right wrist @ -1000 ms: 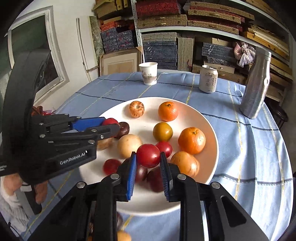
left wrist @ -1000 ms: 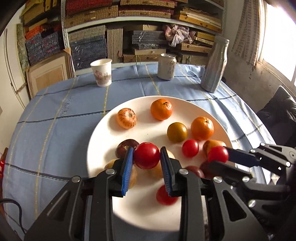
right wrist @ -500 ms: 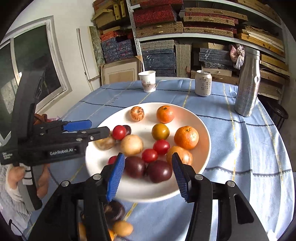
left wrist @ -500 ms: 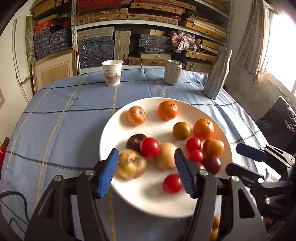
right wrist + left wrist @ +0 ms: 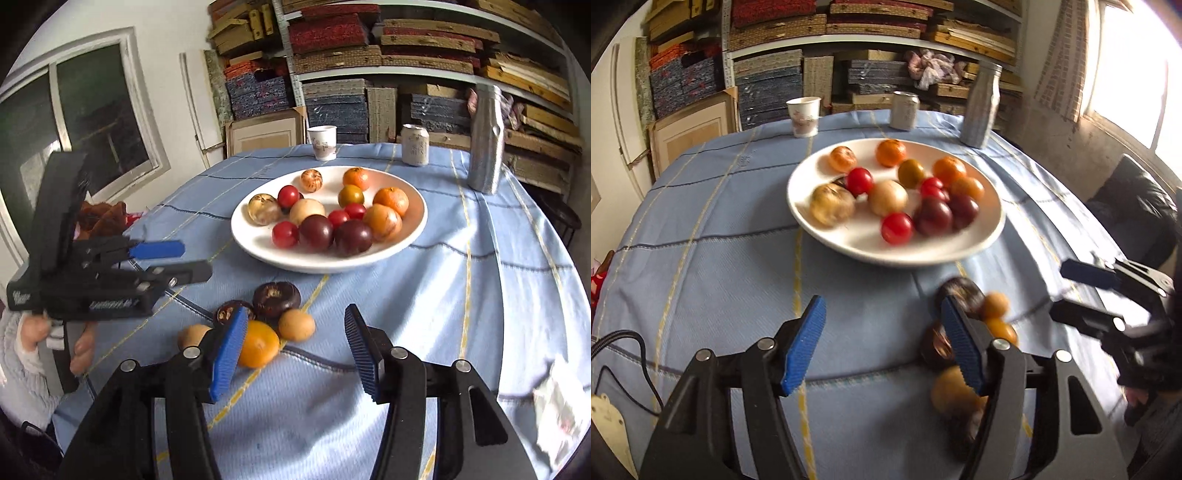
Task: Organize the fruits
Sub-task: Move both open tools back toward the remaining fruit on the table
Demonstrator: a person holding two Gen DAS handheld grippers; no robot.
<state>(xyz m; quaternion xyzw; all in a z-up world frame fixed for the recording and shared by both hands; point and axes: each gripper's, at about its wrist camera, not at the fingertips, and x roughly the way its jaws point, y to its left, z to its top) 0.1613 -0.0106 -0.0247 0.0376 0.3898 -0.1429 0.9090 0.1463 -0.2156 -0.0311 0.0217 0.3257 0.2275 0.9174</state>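
A white plate [image 5: 990,236] [image 5: 413,236] on the blue tablecloth holds several fruits: red tomatoes [image 5: 896,228] [image 5: 285,234], dark plums [image 5: 316,232], oranges [image 5: 391,201], pale round fruits. Loose fruits lie on the cloth in front of the plate: an orange one [image 5: 258,345], a dark mangosteen [image 5: 276,299], tan ones [image 5: 296,325]; blurred in the left wrist view [image 5: 995,306]. My left gripper [image 5: 881,347] is open and empty, over the cloth left of them. My right gripper [image 5: 295,350] is open and empty, just above them.
A paper cup [image 5: 323,142], a drinks can [image 5: 415,149] and a silver bottle [image 5: 485,140] stand at the table's far edge. Shelves of stacked boxes lie behind. A dark chair [image 5: 1134,210] is at the right. A white wrapper [image 5: 557,398] lies near the right edge.
Both grippers let go of their red tomatoes on the plate, opened wide and pulled back toward the near edge of the table, over the loose fruits.
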